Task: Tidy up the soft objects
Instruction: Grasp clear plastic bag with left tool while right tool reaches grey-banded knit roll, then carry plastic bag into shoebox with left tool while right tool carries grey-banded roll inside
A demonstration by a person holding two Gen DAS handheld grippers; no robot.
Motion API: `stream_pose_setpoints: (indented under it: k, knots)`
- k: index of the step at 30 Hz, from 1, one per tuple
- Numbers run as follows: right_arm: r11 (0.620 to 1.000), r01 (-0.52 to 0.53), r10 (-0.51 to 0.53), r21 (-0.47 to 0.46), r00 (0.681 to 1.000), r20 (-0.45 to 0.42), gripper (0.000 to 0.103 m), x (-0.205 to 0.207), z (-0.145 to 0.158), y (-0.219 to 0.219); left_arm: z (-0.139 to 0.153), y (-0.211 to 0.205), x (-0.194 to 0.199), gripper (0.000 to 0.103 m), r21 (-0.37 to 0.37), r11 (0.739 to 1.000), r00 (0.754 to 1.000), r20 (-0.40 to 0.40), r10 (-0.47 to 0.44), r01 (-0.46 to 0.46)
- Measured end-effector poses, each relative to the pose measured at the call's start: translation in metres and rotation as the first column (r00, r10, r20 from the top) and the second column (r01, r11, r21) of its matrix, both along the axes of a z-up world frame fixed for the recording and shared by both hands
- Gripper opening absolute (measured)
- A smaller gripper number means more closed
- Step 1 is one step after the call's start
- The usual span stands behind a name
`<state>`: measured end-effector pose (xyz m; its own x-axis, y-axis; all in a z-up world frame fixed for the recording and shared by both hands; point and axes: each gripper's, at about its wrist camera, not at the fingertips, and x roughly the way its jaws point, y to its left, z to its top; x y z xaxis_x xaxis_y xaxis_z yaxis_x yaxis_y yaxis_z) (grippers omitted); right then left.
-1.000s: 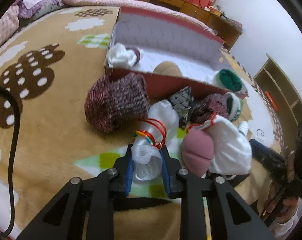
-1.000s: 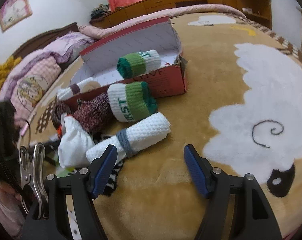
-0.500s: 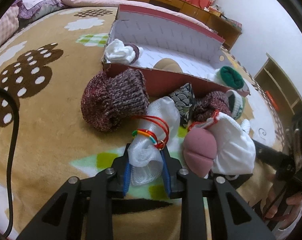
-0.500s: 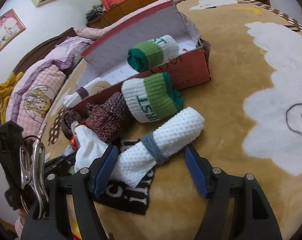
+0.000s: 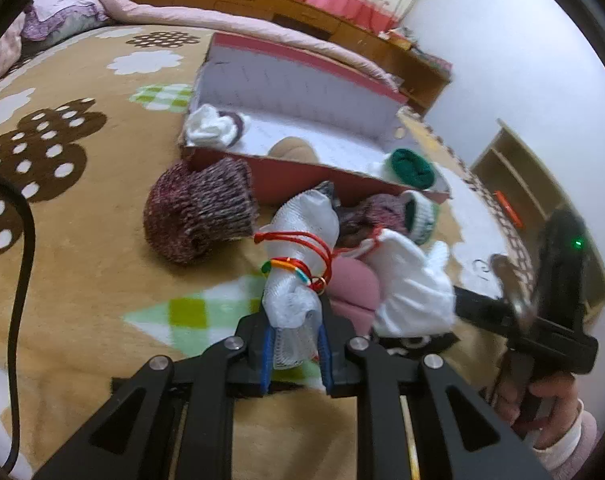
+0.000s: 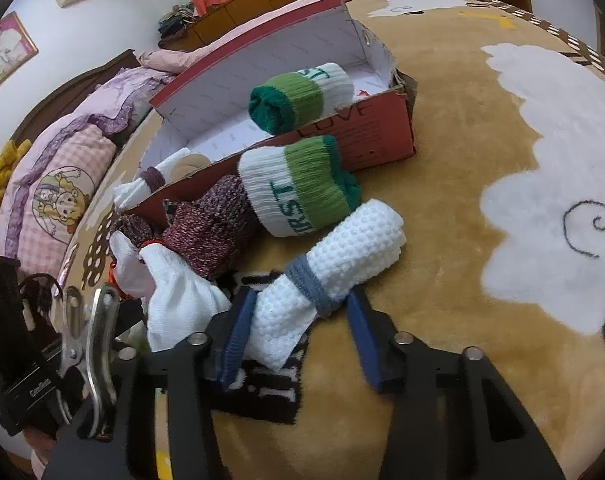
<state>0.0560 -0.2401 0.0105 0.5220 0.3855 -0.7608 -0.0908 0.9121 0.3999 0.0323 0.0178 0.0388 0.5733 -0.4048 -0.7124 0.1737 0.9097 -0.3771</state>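
My left gripper (image 5: 295, 354) is shut on a white mesh bundle (image 5: 300, 256) tied with red and coloured cords, lifted a little above the bed. My right gripper (image 6: 300, 340) is open, its fingers on either side of a white waffle towel roll (image 6: 334, 268) with a grey band, which lies on the blanket. A red shoe box (image 5: 302, 178) (image 6: 366, 136) holds a green-and-white sock roll (image 6: 298, 96), a white sock bundle (image 5: 212, 128) and a tan item (image 5: 294, 150).
On the blanket lie a maroon knit roll (image 5: 200, 212), a second green-and-white sock roll (image 6: 298, 188), a white cloth with a pink piece (image 5: 406, 284) and a black-and-white cloth (image 6: 270, 392). Pillows (image 6: 54, 196) lie at the left, and a shelf (image 5: 542, 208) stands at the right.
My left gripper has raised the mesh bundle. My right gripper has moved forward until its open fingers straddle the waffle towel roll.
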Motion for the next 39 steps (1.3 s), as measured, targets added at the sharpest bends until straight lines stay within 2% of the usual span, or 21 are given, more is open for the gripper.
stream_pose_setpoints:
  k: [6,12,16,23,26,30,35,39]
  knots:
    - [0.999,0.018,-0.017,-0.04,0.999,0.036,0.036,-0.009,0.01,0.005,0.003,0.005,-0.008,0.019,-0.038,0.999,1.0,0.024,-0.018,0.019]
    - [0.997,0.072,-0.069,-0.042,0.994,0.084,0.035,-0.018,0.033,0.006,0.009,0.011,-0.012,0.019,-0.052,0.998,0.999,0.041,-0.035,0.037]
    - [0.997,0.074,-0.068,-0.038,0.989,0.13,0.034,-0.026,0.044,0.004,0.013,0.01,-0.016,0.019,-0.056,0.997,0.998,0.044,-0.041,0.044]
    - [0.997,-0.014,0.027,-0.075,0.984,0.178,0.034,-0.03,0.052,0.0,0.026,-0.002,-0.013,0.019,-0.068,0.997,0.999,0.038,-0.028,0.031]
    - [0.993,-0.072,0.091,-0.097,0.974,0.208,0.034,-0.024,0.058,-0.007,0.037,-0.01,-0.006,0.019,-0.058,0.998,0.998,0.06,0.017,-0.014]
    - [0.98,-0.173,0.192,-0.097,0.953,0.236,0.034,-0.012,0.06,-0.016,0.043,-0.017,0.011,0.019,-0.059,0.995,0.996,0.042,0.08,-0.077]
    - [0.973,-0.224,0.23,-0.055,0.936,0.266,0.035,0.001,0.063,-0.028,0.049,-0.027,0.029,0.019,-0.023,0.992,0.992,0.024,0.121,-0.121]
    - [0.97,-0.241,0.241,-0.036,0.93,0.279,0.035,0.013,0.07,-0.031,0.059,-0.031,0.033,0.019,-0.004,0.989,0.987,0.057,0.147,-0.147]
